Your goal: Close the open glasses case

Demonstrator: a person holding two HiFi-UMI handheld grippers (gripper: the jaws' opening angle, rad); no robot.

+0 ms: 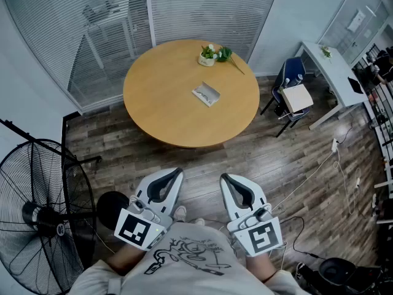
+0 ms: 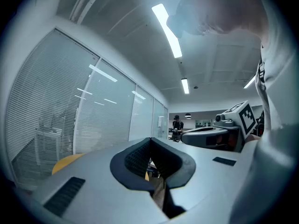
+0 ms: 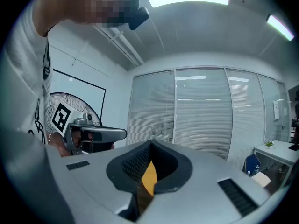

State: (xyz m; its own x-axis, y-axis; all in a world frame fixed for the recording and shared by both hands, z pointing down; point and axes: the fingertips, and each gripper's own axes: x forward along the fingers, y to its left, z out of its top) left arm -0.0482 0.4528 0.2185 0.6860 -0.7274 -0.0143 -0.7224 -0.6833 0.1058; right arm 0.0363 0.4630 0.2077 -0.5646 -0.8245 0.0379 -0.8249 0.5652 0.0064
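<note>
The glasses case (image 1: 206, 94) is grey and lies open on the round wooden table (image 1: 159, 103), a little right of its middle and far in front of me. My left gripper (image 1: 177, 173) and right gripper (image 1: 225, 178) hover side by side over the wood floor, close to my body and well short of the table's near edge. Both are shut with nothing between their jaws. In the left gripper view the jaws (image 2: 150, 140) meet at the tips and the case is out of sight. A sliver of the table (image 3: 148, 178) shows behind the shut jaws in the right gripper view.
A small potted plant (image 1: 212, 55) stands at the table's far edge. A large black floor fan (image 1: 37, 217) is at my left. A blue chair (image 1: 293, 94) and a white desk (image 1: 334, 72) stand to the right. Cables (image 1: 319, 171) trail over the floor. Glass partitions with blinds (image 1: 110, 23) lie behind.
</note>
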